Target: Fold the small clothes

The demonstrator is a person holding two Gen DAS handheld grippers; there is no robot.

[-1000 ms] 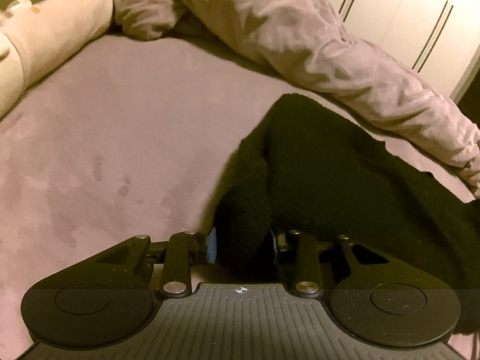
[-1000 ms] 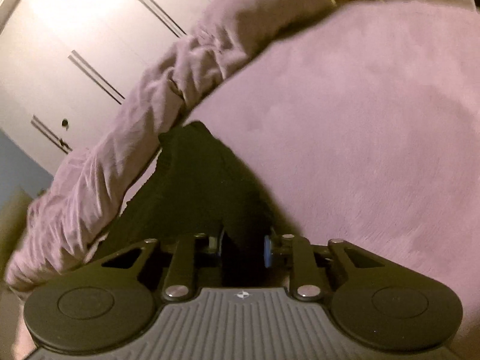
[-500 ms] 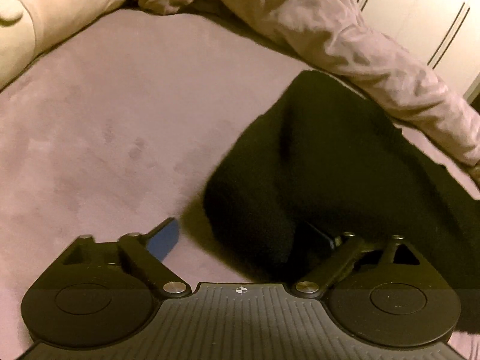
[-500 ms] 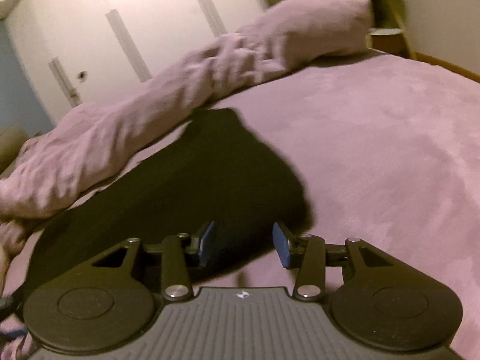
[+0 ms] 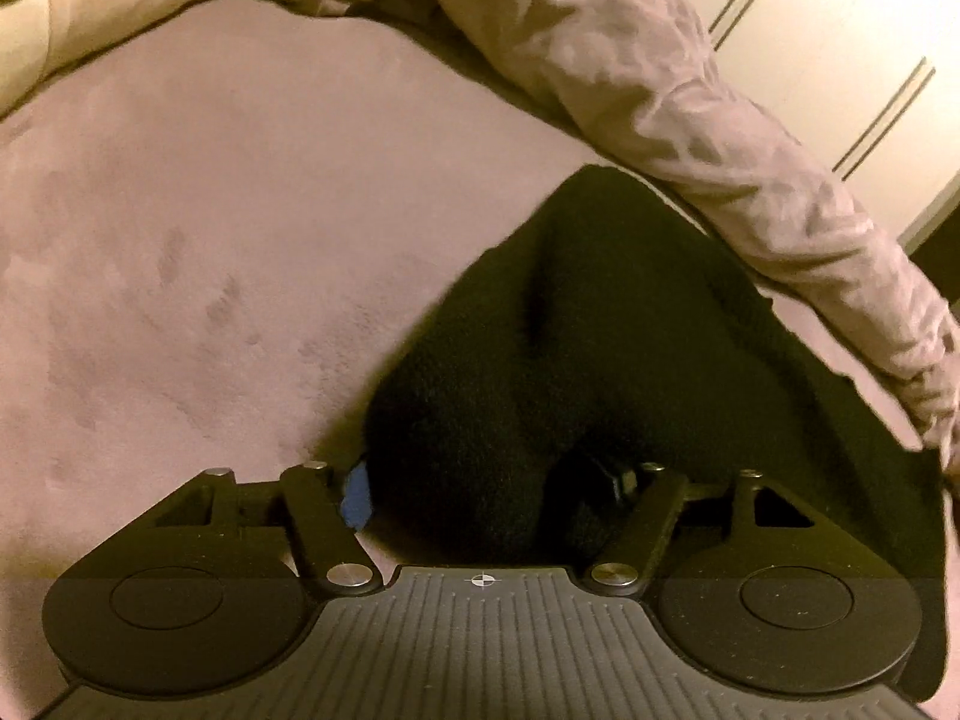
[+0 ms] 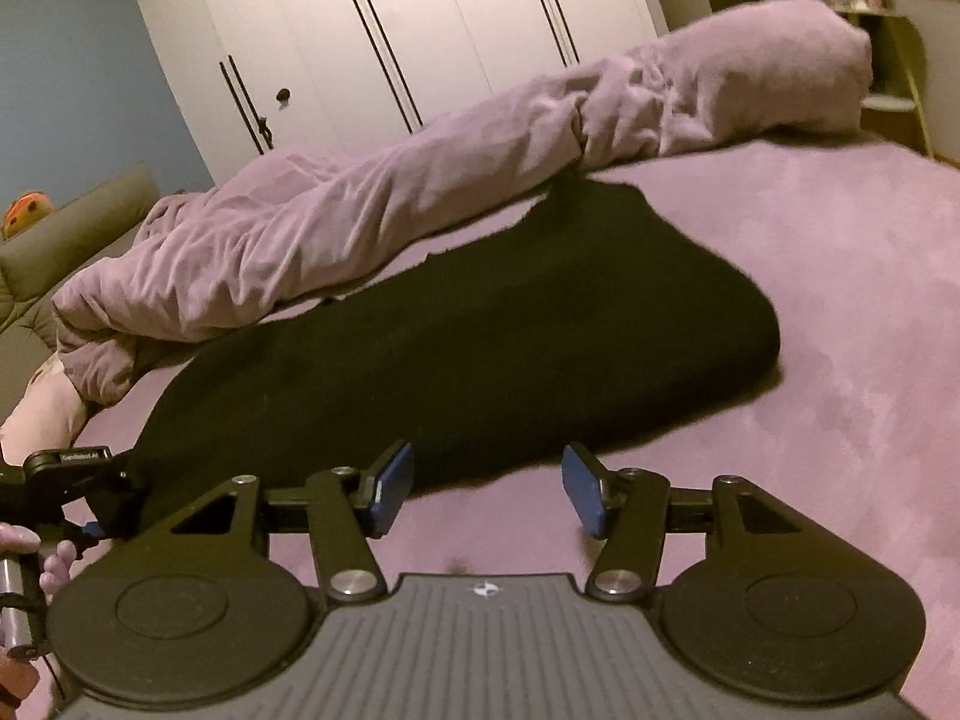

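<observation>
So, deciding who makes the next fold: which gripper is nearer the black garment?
Left. The left gripper has the black garment bunched between its fingers; the right gripper is open, just short of its edge.

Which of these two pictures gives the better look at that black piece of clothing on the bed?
The right wrist view: the black garment lies almost whole on the purple bed. In the left wrist view it is a close dark mound, its edges cut off.

Left wrist view: close over the garment (image 5: 600, 360), facing the duvet (image 5: 690, 108) at 1 o'clock. Right wrist view: farther back, low, facing the wardrobe (image 6: 420, 30) at 12 o'clock. Both views share garment and duvet.
</observation>
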